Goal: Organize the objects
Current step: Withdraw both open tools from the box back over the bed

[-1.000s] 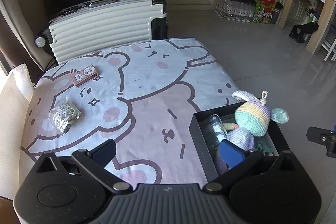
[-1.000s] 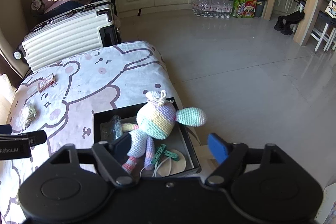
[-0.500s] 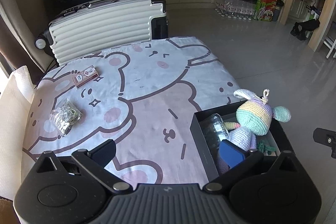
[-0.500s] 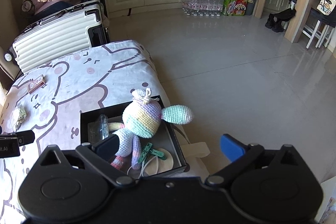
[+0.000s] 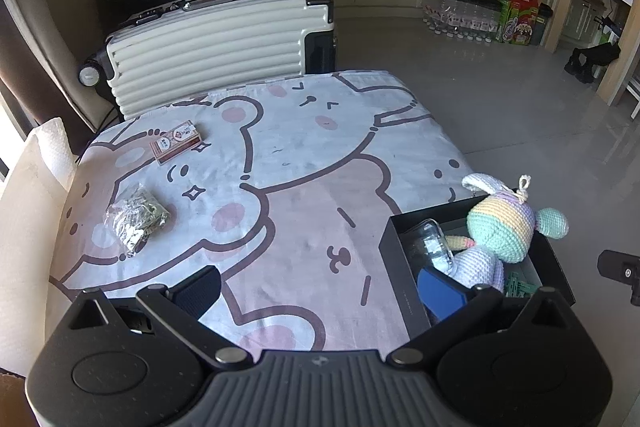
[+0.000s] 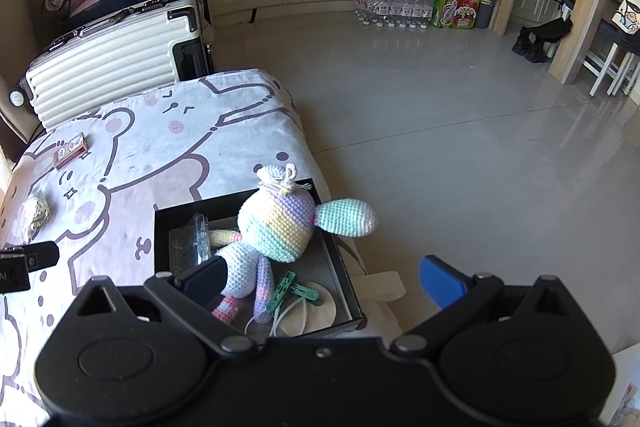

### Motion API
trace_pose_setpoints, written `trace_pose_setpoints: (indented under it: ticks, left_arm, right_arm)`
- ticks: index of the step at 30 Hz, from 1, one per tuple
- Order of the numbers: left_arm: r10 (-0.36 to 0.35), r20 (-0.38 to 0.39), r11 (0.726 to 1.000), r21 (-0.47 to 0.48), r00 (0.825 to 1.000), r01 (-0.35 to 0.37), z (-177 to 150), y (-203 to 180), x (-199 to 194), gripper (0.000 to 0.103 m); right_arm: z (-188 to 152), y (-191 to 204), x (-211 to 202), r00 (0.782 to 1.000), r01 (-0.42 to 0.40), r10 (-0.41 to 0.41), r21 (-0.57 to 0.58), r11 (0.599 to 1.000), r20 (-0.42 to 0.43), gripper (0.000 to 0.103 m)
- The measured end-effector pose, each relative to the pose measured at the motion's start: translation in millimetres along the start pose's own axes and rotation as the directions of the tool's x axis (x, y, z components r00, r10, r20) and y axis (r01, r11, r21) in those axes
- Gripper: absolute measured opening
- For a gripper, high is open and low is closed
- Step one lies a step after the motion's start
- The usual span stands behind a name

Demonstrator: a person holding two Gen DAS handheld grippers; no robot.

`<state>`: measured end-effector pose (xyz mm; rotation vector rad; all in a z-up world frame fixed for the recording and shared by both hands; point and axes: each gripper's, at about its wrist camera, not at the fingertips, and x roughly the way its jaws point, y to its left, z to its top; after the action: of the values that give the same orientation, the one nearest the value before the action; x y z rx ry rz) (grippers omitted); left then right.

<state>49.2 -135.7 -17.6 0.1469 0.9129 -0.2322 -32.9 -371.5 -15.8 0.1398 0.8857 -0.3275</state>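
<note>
A pastel crochet toy (image 6: 276,227) lies in the black box (image 6: 336,259) at the table's right edge, its head and ear leaning over the rim. Beside it in the box are a clear plastic case (image 6: 192,243), green clothes pegs (image 6: 294,293) and a white round pad (image 6: 316,311). My right gripper (image 6: 322,279) hovers just above the box's near end, open wide and holding nothing. My left gripper (image 5: 320,291) is open over the bear-print cloth, left of the box (image 5: 394,267). A small card box (image 5: 176,143) and a bag of silvery bits (image 5: 136,219) lie at the far left.
A cream suitcase (image 5: 216,43) stands against the table's far edge. A paper towel roll (image 5: 36,179) sits at the left edge. Grey floor (image 6: 460,147) drops away right of the table, with cabinets, bottles and stools beyond.
The right gripper's jaws have spread wider and now stand clear of the toy's sides. The toy stays in the box. The left gripper has hardly moved.
</note>
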Motion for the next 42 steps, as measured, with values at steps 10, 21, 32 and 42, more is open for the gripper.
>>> trace_pose_setpoints:
  ticks: [10,21,32,42]
  left_arm:
    - [0.069,0.008,0.994,-0.083,0.998,-0.068,-3.8,56.4,-10.1,0.103]
    - [0.147,-0.007,0.974,-0.171,0.989,-0.146,-19.1,120.5,-22.7,0.103]
    - [0.206,-0.025,0.952,-0.226,0.978,-0.206,-35.1,167.6,-33.1,0.103]
    - [0.234,-0.034,0.939,-0.252,0.972,-0.235,-46.5,192.7,-35.0,0.103]
  right_arm:
    - [7.4,43.0,4.7,0.998,-0.064,0.064,-0.055,0.996,0.002,0.103]
    - [11.3,105.4,1.5,0.989,-0.143,0.146,-0.139,0.98,0.014,0.103]
    - [9.3,165.4,2.8,0.976,-0.209,0.217,-0.223,0.952,0.009,0.103]
    - [7.5,197.4,-3.1,0.961,-0.262,0.276,-0.26,0.93,0.022,0.103]
